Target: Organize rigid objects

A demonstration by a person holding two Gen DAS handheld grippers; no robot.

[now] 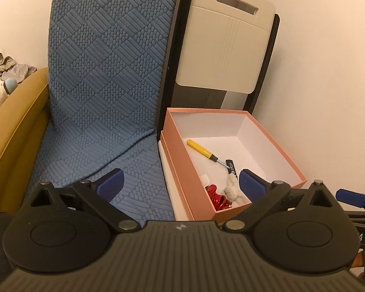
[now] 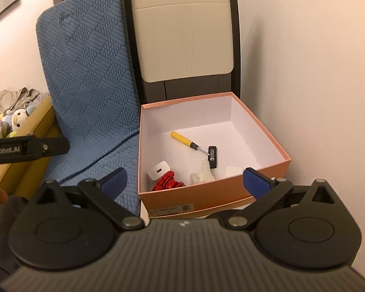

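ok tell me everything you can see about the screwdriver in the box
The screwdriver has a yellow handle that looks like plastic, a short black collar and a thin bare metal shaft. It lies flat on the white floor of the open pink box, slanted, handle toward the back left, tip toward the front right. The tip reaches the black stick, touching or lying just over its end. Nothing else touches it, and neither gripper is near it.

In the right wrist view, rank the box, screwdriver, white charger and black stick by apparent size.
1. Box
2. Screwdriver
3. Charger and black stick: look alike, and the charger is partly hidden, so unranked.
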